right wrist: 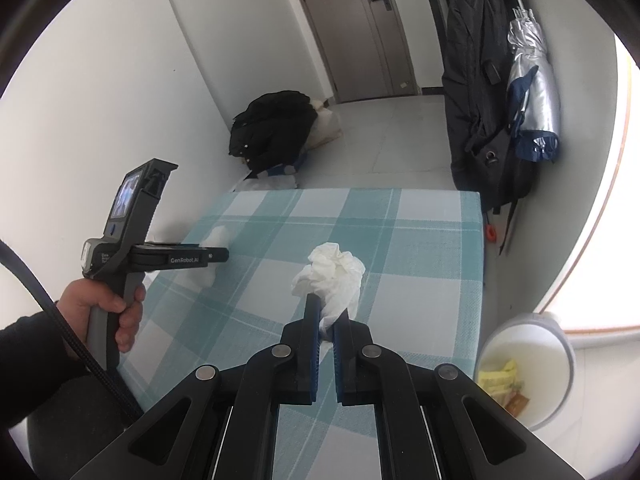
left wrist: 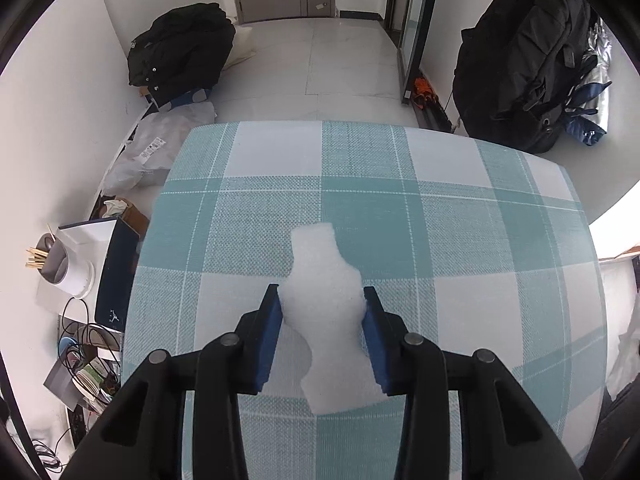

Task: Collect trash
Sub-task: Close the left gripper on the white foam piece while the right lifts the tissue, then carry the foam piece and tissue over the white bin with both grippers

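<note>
A white foam sheet piece (left wrist: pixel 320 312) lies on the teal checked tablecloth (left wrist: pixel 460 240). My left gripper (left wrist: pixel 322 300) straddles it, with the blue pads touching its two sides. In the right wrist view the left gripper (right wrist: pixel 218 256) is over the same foam piece (right wrist: pixel 216 236) near the table's left edge. My right gripper (right wrist: pixel 326 316) is shut on a crumpled white tissue (right wrist: pixel 332 276) and holds it above the table. A white trash bin (right wrist: pixel 524 368) with yellow scraps inside stands on the floor at the table's right.
A black jacket (left wrist: pixel 180 52) and plastic bags (left wrist: pixel 156 152) lie on the floor to the left. A black backpack (right wrist: pixel 480 100) and a silver umbrella (right wrist: pixel 532 88) hang at the right wall. A cup with chopsticks (left wrist: pixel 56 260) and cables (left wrist: pixel 80 344) clutter the left floor.
</note>
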The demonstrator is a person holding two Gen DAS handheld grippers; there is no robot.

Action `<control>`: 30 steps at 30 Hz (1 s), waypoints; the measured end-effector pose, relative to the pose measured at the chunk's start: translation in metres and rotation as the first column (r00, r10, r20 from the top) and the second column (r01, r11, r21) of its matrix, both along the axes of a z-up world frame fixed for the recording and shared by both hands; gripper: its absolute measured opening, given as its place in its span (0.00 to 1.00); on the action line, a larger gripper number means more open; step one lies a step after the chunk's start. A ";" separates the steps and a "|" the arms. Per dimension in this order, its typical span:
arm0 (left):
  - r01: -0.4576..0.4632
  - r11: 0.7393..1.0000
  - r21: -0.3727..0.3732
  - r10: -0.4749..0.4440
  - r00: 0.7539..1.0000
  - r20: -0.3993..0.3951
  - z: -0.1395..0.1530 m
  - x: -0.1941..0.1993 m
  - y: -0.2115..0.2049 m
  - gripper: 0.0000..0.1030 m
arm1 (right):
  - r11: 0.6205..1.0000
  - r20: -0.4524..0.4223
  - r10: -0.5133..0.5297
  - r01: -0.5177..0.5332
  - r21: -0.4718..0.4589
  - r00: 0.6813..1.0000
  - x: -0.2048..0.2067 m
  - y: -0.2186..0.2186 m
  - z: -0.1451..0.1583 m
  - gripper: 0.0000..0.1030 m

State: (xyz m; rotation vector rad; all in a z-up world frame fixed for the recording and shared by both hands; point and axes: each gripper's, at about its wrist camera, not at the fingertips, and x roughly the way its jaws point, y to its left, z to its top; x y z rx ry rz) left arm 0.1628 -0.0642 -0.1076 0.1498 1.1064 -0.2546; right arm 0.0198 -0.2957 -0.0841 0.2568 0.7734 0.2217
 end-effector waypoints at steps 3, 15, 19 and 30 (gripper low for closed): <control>0.004 1.000 -0.015 -0.004 1.000 -0.004 0.005 -0.007 0.000 0.33 | 1.000 0.012 0.004 -0.004 -0.014 1.000 -0.001 0.006 0.004 0.05; 0.028 0.993 -0.113 -0.021 0.998 0.063 0.045 -0.040 0.009 0.33 | 1.000 0.044 0.020 -0.020 -0.004 0.999 -0.009 0.030 0.031 0.05; 0.034 0.989 -0.144 -0.021 0.996 0.090 0.056 -0.051 0.013 0.33 | 1.000 0.048 0.023 -0.022 -0.011 0.999 -0.014 0.040 0.038 0.05; 0.084 0.971 -0.222 -0.048 0.985 0.165 0.094 -0.082 0.025 0.33 | 1.000 0.110 0.015 -0.013 -0.016 0.994 -0.027 0.065 0.068 0.05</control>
